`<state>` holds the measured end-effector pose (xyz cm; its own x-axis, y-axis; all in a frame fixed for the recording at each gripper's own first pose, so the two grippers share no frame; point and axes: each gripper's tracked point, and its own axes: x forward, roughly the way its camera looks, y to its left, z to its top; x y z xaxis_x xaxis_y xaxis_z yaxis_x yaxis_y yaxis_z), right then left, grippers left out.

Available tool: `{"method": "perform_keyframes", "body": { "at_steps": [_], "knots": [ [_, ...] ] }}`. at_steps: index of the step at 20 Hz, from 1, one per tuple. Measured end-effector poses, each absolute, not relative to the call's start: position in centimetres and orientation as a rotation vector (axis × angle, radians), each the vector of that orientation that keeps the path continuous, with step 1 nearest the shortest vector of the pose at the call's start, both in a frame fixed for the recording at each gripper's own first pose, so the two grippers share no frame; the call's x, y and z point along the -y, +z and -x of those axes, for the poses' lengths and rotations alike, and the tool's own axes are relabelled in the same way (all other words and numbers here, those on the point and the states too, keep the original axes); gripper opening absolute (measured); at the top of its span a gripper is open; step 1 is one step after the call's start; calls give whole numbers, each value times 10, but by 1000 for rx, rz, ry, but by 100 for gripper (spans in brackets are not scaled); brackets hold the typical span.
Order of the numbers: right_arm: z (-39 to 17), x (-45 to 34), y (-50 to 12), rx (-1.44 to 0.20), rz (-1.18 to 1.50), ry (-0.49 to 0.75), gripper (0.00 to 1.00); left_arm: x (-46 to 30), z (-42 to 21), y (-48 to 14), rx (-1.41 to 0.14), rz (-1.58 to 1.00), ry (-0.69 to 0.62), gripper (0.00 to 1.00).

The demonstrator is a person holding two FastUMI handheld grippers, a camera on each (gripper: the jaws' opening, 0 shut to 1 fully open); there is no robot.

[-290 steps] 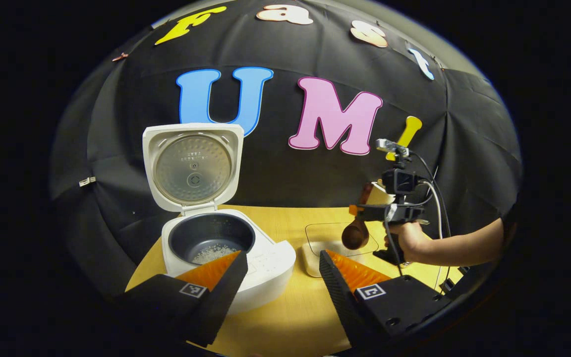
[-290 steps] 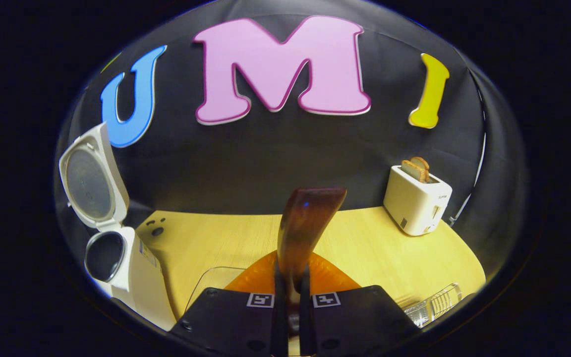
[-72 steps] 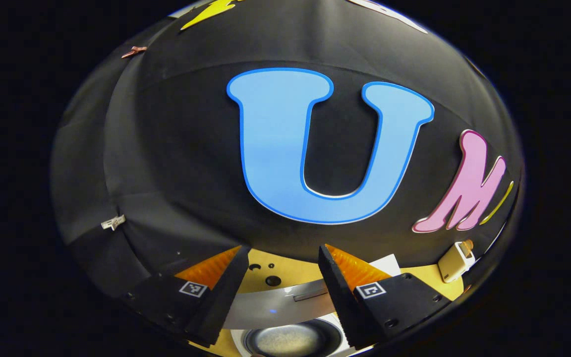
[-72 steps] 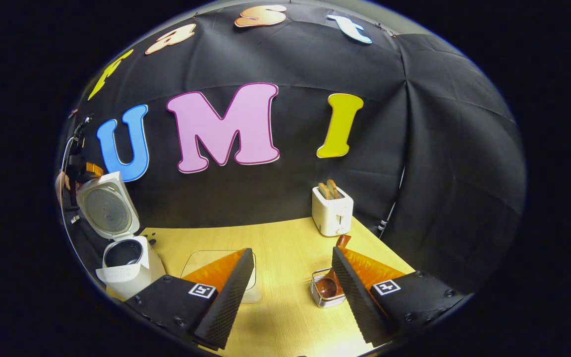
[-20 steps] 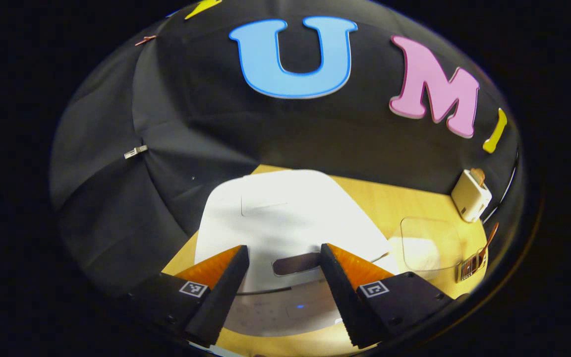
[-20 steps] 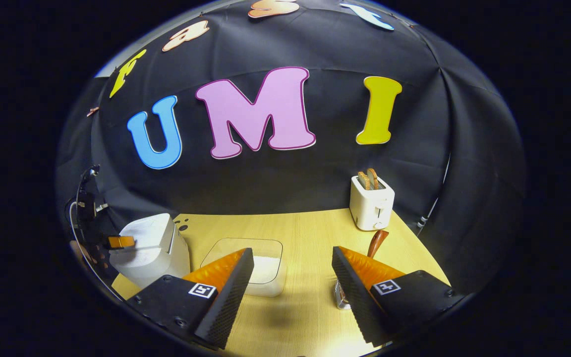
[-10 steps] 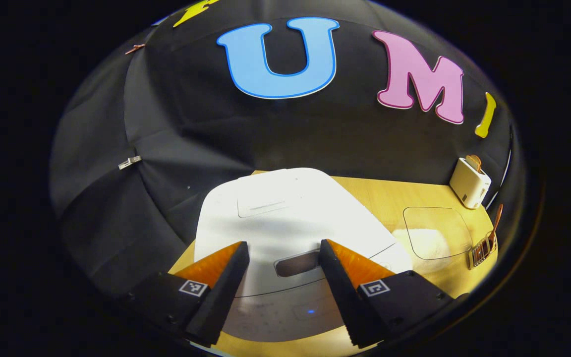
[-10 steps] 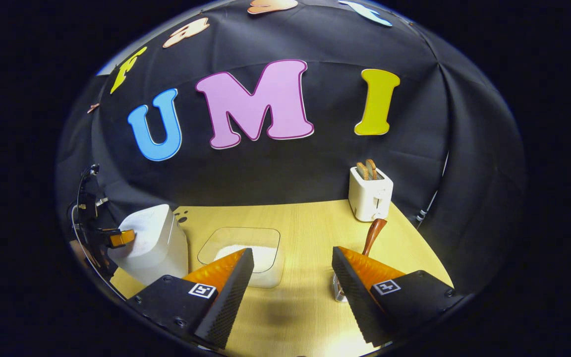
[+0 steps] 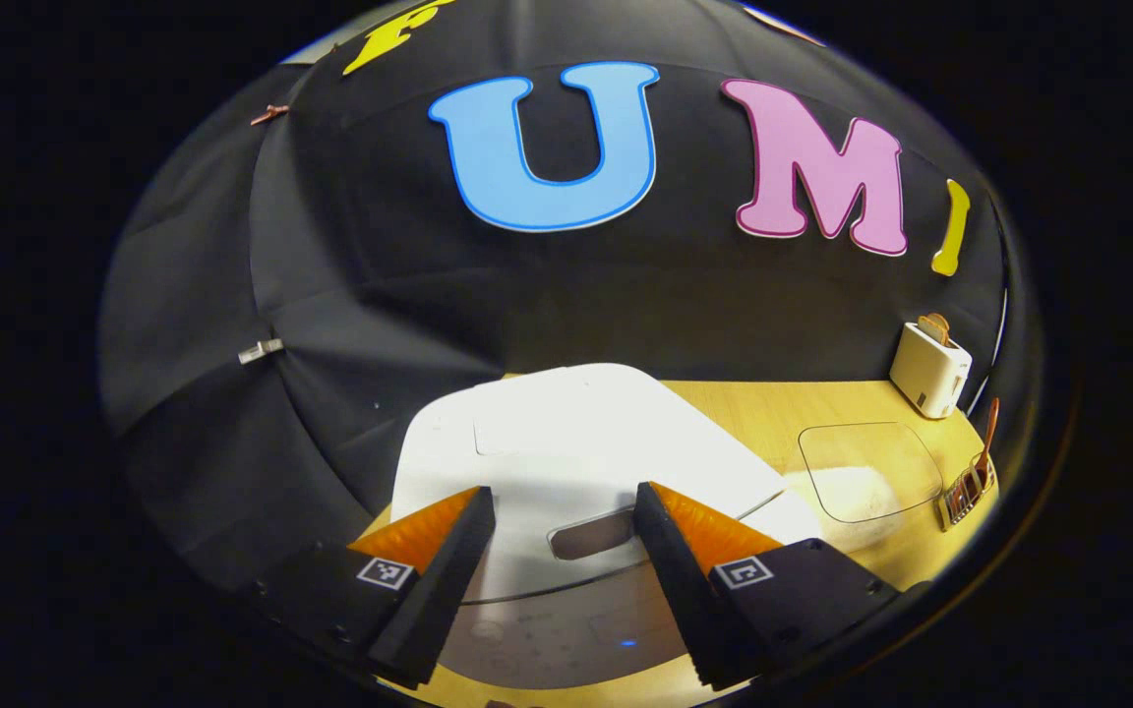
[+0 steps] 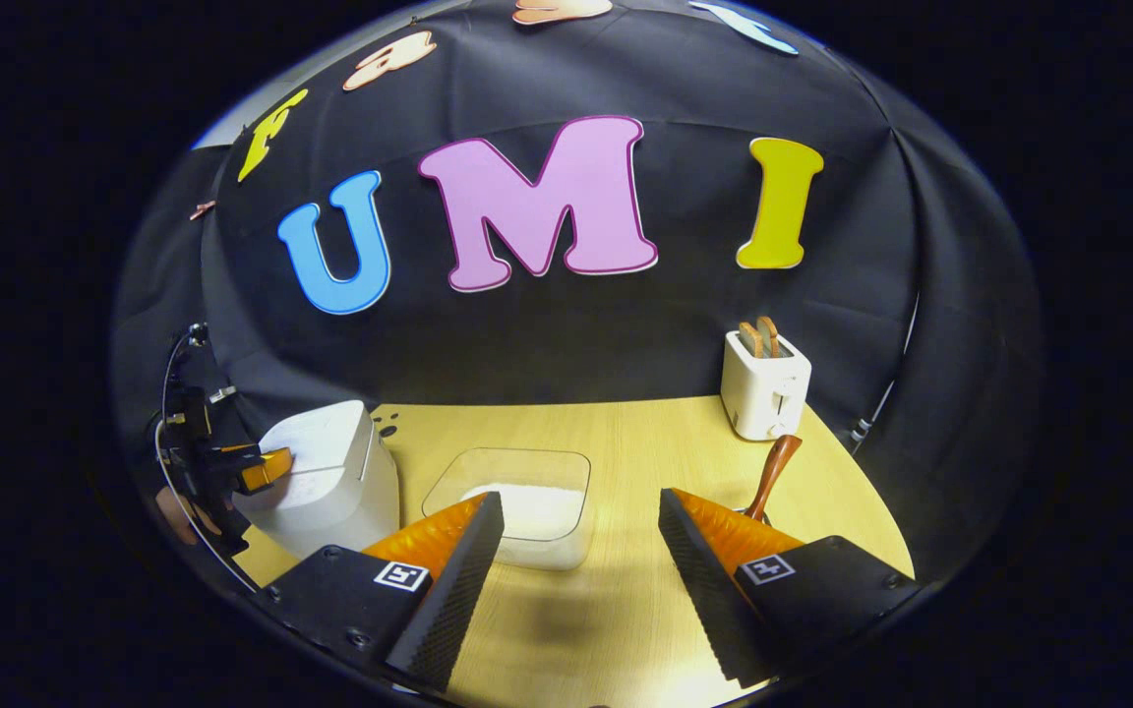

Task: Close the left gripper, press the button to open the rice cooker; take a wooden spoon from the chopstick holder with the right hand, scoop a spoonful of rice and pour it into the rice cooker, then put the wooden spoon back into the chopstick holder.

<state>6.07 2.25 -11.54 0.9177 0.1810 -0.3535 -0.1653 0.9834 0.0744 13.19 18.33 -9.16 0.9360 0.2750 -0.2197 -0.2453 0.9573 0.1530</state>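
The rice cooker (image 9: 576,452) is sitting at the left edge of the surface (image 10: 626,433) with its lid down, and the left tool (image 9: 559,551) is hanging over its front, fingers spread wide and gripping nothing, the latch button (image 9: 594,533) lying between them. The right tool (image 10: 576,565) is hovering wide open and empty near the front edge. The wooden spoon (image 10: 771,474) is standing in the chopstick holder (image 9: 962,492) toward the right edge, beside the clear rice container (image 10: 527,511). Judging by the spoon resting in its holder and both tools being free, the sequence is looking finished; nothing appears left to do.
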Motion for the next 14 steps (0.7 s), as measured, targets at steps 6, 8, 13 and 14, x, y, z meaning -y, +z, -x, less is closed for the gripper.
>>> {"method": "perform_keyframes", "body": {
  "at_steps": [6, 8, 13, 14],
  "knots": [
    [-61, -23, -107, -353, -40, 183, 98, -174, -136, -37, -168, -99, 256, 96],
    [-62, -21, -107, -349, -41, 178, 98, -173, -137, -66, -345, 68, 262, 97],
    [-59, -23, -112, -359, -44, 184, 98, -164, -131, -113, -537, 51, 342, 98],
    [-58, -21, -114, -365, -41, 185, 98, -163, -127, -118, -564, 77, 366, 99]
  ]
}}
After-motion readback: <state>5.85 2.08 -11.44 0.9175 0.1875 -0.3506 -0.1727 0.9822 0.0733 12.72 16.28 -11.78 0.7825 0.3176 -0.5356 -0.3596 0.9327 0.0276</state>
